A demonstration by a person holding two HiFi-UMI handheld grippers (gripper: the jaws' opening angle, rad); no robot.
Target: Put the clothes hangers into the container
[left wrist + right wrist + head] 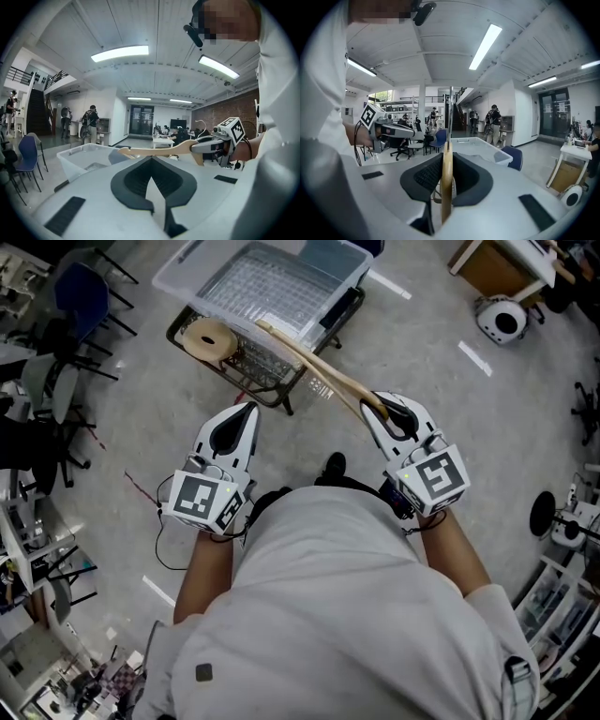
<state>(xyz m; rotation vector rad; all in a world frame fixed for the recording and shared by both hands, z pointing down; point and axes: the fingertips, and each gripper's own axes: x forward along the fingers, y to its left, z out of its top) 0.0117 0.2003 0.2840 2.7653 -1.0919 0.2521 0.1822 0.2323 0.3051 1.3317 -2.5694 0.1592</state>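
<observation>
Pinching wooden hanger (pixel 323 371) end in right claw (pixel 382 413), rest toward container (pixel 178 282).

Pale tan wooden hanger (pixel 319 371) near the translucent, frosted-white container (pixel 169 280); below it, white left gripper (pixel 249 409) and right gripper (pixel 379 412) bear black-and-white square-patterned cubes.
</observation>
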